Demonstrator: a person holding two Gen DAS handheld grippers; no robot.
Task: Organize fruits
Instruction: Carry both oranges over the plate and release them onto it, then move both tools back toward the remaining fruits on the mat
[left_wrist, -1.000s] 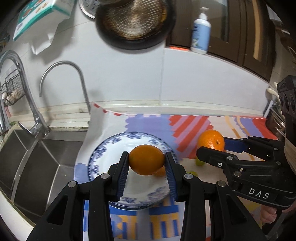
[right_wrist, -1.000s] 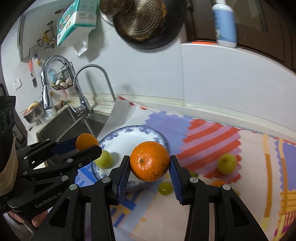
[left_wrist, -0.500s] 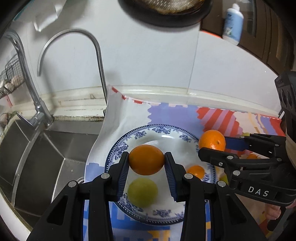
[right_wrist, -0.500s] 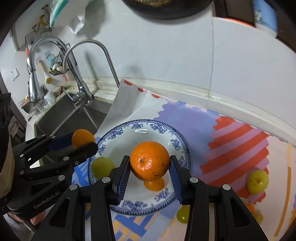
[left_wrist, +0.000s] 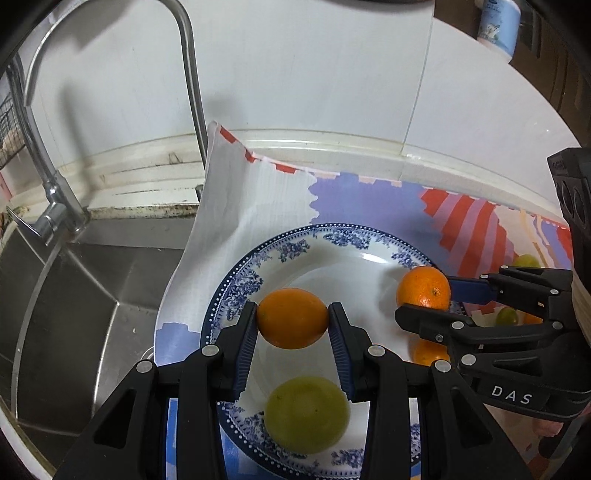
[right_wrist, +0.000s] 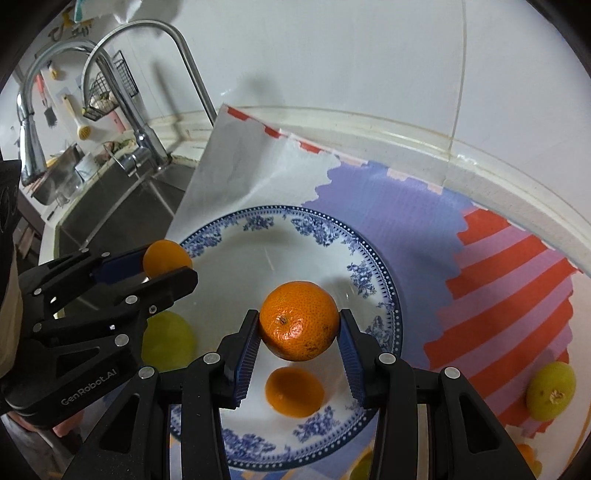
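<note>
Two oranges (left_wrist: 292, 318) (right_wrist: 298, 320) gripped; plate (right_wrist: 332, 236) holds one orange (right_wrist: 294, 392), one green fruit (left_wrist: 306, 414).

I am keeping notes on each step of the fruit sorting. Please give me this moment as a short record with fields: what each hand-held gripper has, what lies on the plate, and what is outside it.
left hand-held gripper: shut on a smooth orange, over the plate
right hand-held gripper: shut on a dimpled orange, over the plate
plate: blue and white; holds a green fruit and a small orange fruit
outside the plate: a yellow-green fruit on the patterned mat
beside the mat: sink
</note>
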